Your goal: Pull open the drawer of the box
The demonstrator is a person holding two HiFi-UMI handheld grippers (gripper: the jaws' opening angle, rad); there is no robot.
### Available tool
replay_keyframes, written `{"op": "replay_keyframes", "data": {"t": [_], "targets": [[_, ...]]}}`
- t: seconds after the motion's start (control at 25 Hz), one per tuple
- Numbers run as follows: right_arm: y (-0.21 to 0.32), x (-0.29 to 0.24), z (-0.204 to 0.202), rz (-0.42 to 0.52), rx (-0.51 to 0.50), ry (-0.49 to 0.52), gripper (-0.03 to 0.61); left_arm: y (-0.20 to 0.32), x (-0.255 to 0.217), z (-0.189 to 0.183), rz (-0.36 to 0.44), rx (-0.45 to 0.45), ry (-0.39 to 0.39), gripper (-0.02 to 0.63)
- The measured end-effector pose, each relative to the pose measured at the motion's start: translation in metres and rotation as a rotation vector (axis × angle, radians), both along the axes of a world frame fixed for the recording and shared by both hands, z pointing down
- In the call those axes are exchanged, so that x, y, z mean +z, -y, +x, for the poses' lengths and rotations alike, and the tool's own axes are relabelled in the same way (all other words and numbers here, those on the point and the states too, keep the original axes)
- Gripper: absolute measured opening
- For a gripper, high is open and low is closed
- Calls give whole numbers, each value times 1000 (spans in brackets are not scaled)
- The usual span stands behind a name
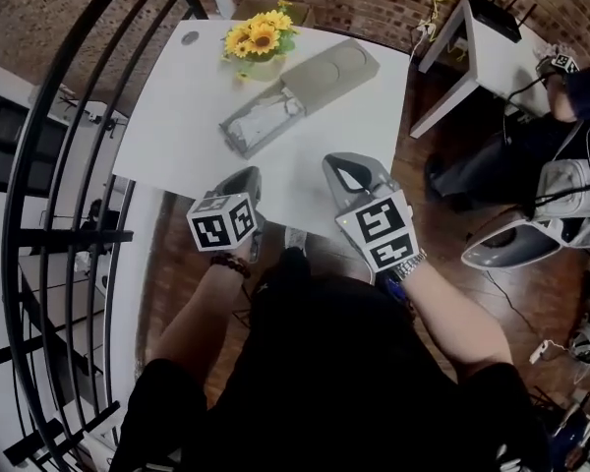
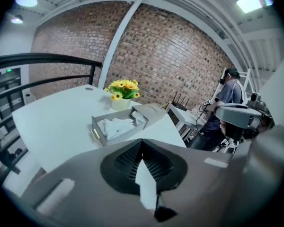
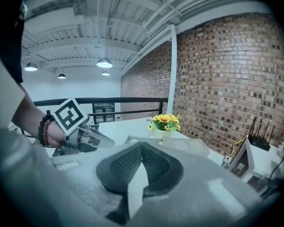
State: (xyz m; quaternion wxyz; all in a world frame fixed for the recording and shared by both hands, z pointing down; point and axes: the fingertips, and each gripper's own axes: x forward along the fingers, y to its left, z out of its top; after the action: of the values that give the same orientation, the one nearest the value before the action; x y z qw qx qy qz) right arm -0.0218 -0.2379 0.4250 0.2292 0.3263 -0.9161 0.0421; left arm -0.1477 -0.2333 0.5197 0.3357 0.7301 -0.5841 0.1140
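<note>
A grey box [image 1: 331, 66] lies on the white table [image 1: 172, 116]. Its drawer [image 1: 263, 120] stands pulled out toward the near left, with crumpled white cloth [image 2: 116, 126] inside and a gold handle [image 2: 95, 134] on its front. My left gripper [image 1: 247, 179] hovers at the table's near edge, short of the drawer, jaws shut with nothing between them. Beside it on the right, my right gripper [image 1: 341, 165] is also shut and holds nothing. The right gripper view shows the left gripper [image 3: 85, 138] and the box [image 3: 191, 145] beyond.
A vase of yellow flowers [image 1: 259, 42] stands just behind the box. A black railing [image 1: 69, 234] curves along the table's left side. At the back right are a small white table with a router [image 1: 492, 42] and a seated person [image 1: 531, 160].
</note>
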Motion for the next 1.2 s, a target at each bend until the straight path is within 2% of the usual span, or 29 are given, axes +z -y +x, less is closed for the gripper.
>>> {"op": "replay_keyframes", "data": {"t": [0.2,0.48,0.8,1.2], "targets": [[-47,-14,32,37,-10,49,-9,-41,-41,65,123,106,74,17],[-103,-32,69,45,-20,122,-9,-104,-78,124,186,128,63,17],[-142,-58,73,61,-35,185,-9,-149,-115,133,246,143,124,17],[-163,-76,44,105,-30,202,-9,-171,-147,124,347,237,230,17]]}}
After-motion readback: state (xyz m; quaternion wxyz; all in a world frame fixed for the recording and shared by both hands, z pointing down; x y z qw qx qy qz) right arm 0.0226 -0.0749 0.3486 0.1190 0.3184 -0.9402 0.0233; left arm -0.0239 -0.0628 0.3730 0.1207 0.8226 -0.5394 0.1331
